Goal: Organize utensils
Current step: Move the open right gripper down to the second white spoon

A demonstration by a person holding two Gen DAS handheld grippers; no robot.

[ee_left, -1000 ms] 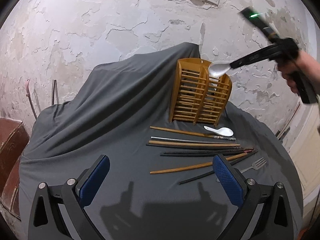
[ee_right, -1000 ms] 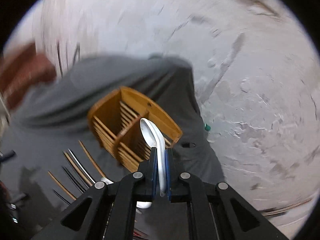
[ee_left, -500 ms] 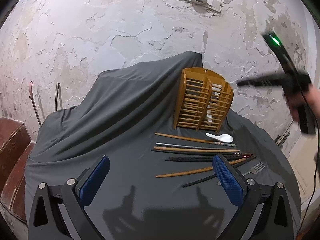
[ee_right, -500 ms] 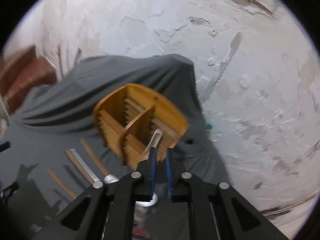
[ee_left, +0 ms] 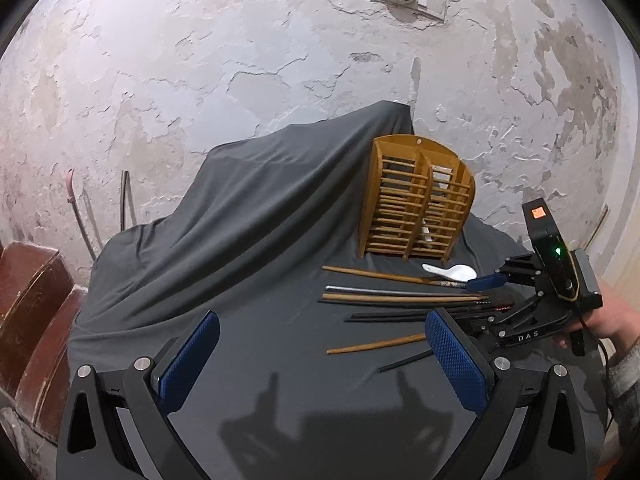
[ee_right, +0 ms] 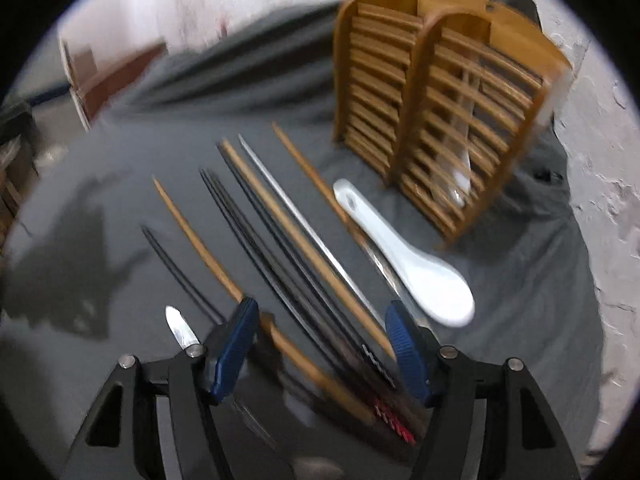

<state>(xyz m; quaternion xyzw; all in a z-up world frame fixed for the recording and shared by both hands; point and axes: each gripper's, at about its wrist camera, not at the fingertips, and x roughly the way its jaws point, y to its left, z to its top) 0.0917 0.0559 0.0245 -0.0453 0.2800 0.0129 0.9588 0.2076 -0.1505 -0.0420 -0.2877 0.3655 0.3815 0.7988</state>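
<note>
Hovering low over the row of utensils, your right hand-held gripper (ee_right: 320,344) has just been opening its jaws, and they now stand apart with nothing clamped; several chopstick ends lie beneath the gap, untouched as far as the blurred view shows; your left hand-held gripper (ee_left: 320,356) hangs above the bare near part of the grey cloth (ee_left: 248,240) that drapes the worktop, its blue pads wide apart and empty.

You have one bamboo holder (ee_left: 416,200) standing upright at the back of the cloth, split into two compartments; one white spoon (ee_right: 464,164) stands inside its right compartment, seen through the slats; a second white spoon (ee_right: 404,252) lies flat on the cloth just in front of the holder, bowl towards you in the right wrist view.

Beside that spoon the chopsticks lie roughly parallel: three wooden chopsticks (ee_right: 296,236), one silver chopstick (ee_right: 304,220), and a bundle of black chopsticks (ee_right: 256,236) whose number you cannot count exactly, plus one black one (ee_right: 176,268) lying apart on the left; one metal utensil tip (ee_right: 180,330) peeks out beside the left finger, and you cannot tell what it is.
</note>
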